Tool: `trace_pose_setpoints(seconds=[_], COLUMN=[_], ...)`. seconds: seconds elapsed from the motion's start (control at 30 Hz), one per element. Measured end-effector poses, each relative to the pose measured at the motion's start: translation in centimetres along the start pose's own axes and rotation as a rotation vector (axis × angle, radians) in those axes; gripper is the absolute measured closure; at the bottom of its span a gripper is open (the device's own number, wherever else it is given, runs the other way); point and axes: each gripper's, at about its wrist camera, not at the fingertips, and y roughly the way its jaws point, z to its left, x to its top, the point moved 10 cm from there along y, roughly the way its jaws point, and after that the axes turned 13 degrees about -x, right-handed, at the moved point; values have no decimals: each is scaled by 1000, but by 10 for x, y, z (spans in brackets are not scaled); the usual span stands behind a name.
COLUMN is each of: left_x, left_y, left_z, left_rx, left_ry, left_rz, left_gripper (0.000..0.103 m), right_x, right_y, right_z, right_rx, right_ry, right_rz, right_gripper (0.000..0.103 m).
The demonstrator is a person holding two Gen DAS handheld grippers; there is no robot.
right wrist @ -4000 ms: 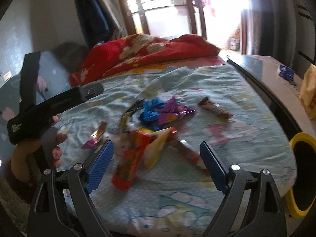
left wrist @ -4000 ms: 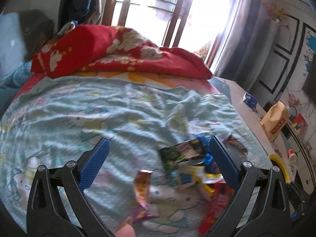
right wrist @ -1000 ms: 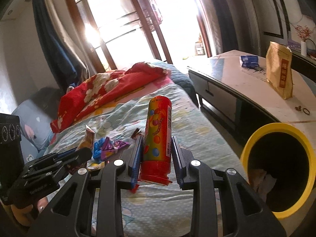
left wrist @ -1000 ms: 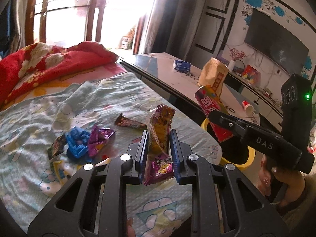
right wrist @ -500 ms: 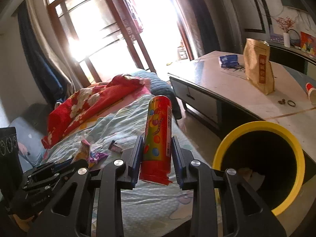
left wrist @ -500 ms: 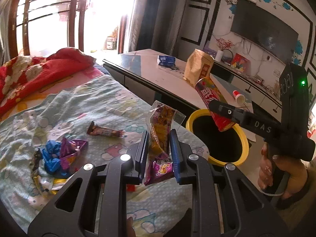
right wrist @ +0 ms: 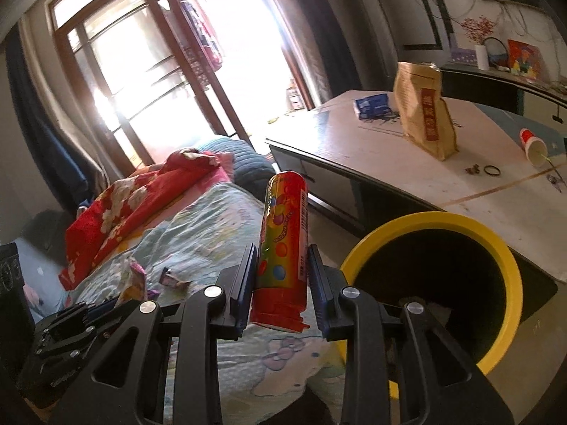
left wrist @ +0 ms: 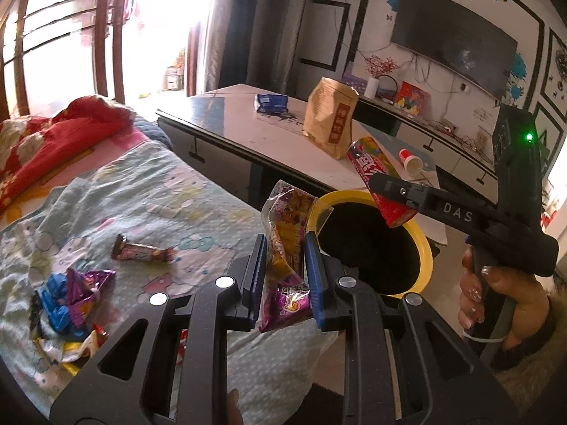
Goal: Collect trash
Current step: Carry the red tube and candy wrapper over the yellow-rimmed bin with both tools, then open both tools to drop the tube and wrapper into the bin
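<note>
The yellow bin [right wrist: 510, 258] mouth gapes unobstructed, hemmed between bed [left wrist: 149, 191] and table [right wrist: 489, 177]

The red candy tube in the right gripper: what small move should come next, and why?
Probably open the right gripper and let the red candy tube drop. In the left wrist view the tube's lower end already hangs over the mouth of the yellow bin, so it should fall inside. The jaws are shut on it.

Rig: two black handheld grippers.
Left gripper [left wrist: 282, 269]: blue pads, silver screws. Right gripper [left wrist: 381, 184]: white "DAS" lettering, green light; fuzzy sleeve [left wrist: 531, 372].
</note>
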Motion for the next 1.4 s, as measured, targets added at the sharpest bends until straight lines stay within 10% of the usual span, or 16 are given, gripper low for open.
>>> trace_pose_setpoints(seconds=[1.3, 1.4], left_x=[-8, -7], left_y=[167, 180], left_z=[-71, -69], left_rx=[-153, -169], left_ry=[60, 14], left_rz=[195, 193], left_gripper=[87, 74], right_x=[-20, -21], right_y=[31, 33], right_z=[-171, -180], right_rx=[-209, -209], right_ry=[302, 336], right_rz=[92, 101], right_gripper=[74, 65])
